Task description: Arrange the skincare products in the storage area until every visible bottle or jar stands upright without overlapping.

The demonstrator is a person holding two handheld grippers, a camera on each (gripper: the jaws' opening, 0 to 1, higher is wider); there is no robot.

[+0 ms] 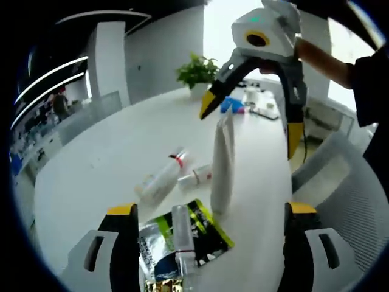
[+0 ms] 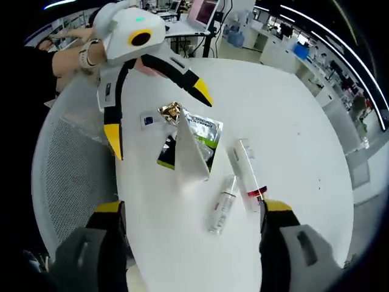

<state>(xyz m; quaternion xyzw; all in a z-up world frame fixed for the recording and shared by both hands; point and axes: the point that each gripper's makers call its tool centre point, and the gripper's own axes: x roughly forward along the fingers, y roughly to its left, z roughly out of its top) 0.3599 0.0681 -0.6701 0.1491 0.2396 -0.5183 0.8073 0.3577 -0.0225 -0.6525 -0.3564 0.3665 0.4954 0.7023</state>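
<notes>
Office space, white round worktop [image 1: 91, 164] with a potted plant [image 1: 197, 72] at the far side. White tube [image 1: 223, 163] stands upright mid-worktop; two bottles lie flat: the bigger one with a red band [image 2: 248, 175], the small clear one [image 2: 222, 204] just beside it. Foil sachets [image 2: 196, 135] lie flat next to the tube's base. My right gripper [image 1: 252, 115] hangs above the tube top, jaws spread wide, holding nothing. My left gripper [image 2: 157, 118] is also open and empty, over the sachets. Risk as I see it: tube looks narrow-based, so any jaw brushing its top would likely tip it. Lying bottles are round and may roll when nudged. In right gripper view both sit close ahead, between my jaws.
</notes>
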